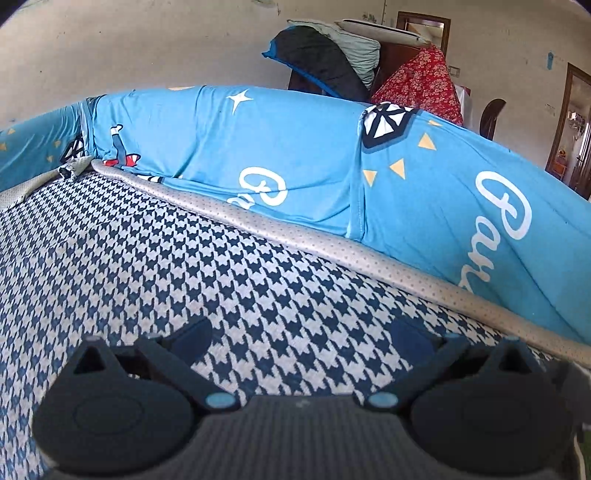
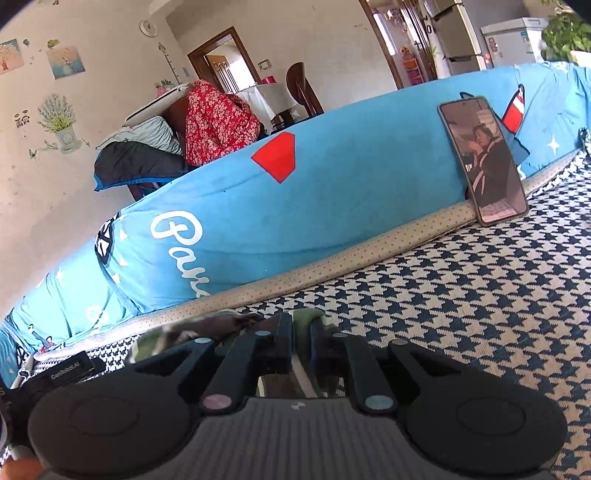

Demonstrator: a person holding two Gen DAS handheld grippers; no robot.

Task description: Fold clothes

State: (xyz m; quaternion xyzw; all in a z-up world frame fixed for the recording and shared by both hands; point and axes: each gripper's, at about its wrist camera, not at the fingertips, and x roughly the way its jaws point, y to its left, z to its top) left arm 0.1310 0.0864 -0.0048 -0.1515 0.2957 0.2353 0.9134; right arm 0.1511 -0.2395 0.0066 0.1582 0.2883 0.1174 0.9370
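Right tool (image 2: 300, 341) clamped around garment (image 2: 236, 320)

I was working in a lived-in home, on a sofa: a houndstooth seat cover (image 1: 155, 258) ran up to back cushions in a blue printed cover (image 1: 295, 147). Flower stickers (image 2: 59, 122) and small pictures (image 2: 65, 62) dotted the scuffed wall. Clothes lay heaped over a chair, a red floral garment (image 2: 214, 125) among them. A phone (image 2: 484, 158) leaned on the cushion, and a fridge (image 2: 458, 33) stood past a wooden doorway (image 2: 221, 55).
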